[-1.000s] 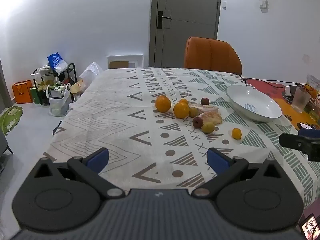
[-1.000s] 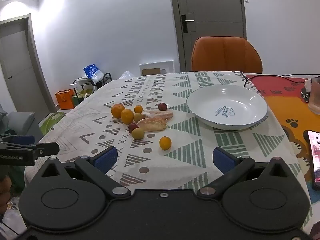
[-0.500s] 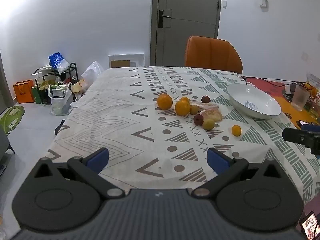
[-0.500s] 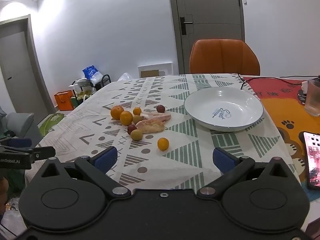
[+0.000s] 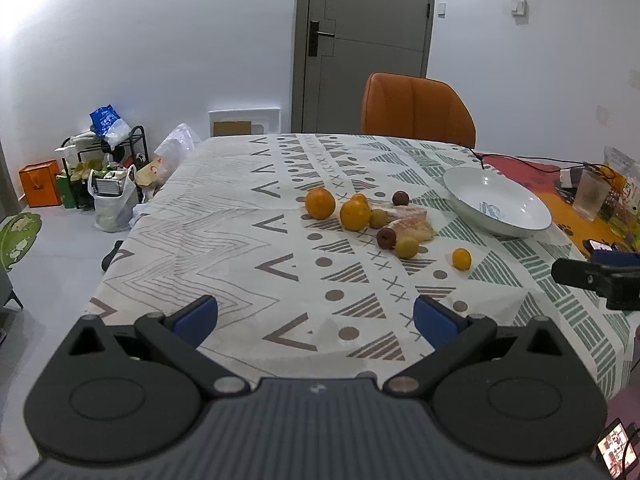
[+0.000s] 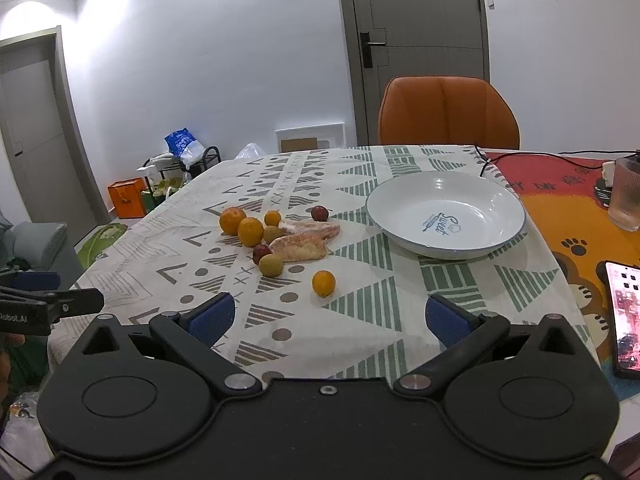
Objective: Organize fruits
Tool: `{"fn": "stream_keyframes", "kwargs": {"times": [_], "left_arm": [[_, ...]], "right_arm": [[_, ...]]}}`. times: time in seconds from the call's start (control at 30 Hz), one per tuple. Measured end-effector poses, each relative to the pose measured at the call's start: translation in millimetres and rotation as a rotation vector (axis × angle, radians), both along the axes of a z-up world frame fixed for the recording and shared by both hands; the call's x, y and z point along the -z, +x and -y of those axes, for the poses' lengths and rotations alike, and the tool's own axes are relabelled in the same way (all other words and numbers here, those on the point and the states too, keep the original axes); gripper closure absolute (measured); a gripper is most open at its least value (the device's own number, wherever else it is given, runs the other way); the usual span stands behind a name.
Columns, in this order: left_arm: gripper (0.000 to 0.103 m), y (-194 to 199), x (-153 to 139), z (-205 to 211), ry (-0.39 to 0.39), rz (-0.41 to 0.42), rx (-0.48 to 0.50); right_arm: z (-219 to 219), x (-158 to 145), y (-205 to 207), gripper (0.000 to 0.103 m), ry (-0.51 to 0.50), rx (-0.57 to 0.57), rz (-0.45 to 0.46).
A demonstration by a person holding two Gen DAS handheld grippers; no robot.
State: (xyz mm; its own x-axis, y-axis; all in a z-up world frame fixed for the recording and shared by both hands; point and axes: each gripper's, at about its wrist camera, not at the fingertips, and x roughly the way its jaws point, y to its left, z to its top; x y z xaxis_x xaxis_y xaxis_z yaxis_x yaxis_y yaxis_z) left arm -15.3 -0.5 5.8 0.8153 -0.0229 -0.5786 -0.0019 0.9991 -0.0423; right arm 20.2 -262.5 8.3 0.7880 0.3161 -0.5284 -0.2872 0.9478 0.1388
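A table draped in a white patterned cloth (image 6: 360, 332) is seen, with a white shallow ceramic bowl (image 6: 445, 213) on it, empty. Left of the bowl, small orange, green and dark red fruits (image 6: 276, 240) are clustered around pale wrapped pieces. The black left gripper (image 5: 316, 320) and black right gripper (image 6: 326, 318) are held over the near edge, jaws apart, nothing gripped.

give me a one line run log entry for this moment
left tool open, empty | right tool open, empty | fruits loose on tablecloth | plate empty

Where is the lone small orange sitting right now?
In the right wrist view, the small orange lies alone on the tablecloth, left of the white bowl, nearest the green fruit.
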Motion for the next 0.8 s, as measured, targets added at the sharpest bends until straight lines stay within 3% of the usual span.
{"fn": "stream_keyframes", "kwargs": {"times": [0.8], "left_arm": [[0.0, -0.1, -0.5, 2.1, 0.017, -0.001, -0.01]], "right_arm": [[2.6, 8.2, 3.2, 0.0, -0.011, 0.012, 0.0]]}}
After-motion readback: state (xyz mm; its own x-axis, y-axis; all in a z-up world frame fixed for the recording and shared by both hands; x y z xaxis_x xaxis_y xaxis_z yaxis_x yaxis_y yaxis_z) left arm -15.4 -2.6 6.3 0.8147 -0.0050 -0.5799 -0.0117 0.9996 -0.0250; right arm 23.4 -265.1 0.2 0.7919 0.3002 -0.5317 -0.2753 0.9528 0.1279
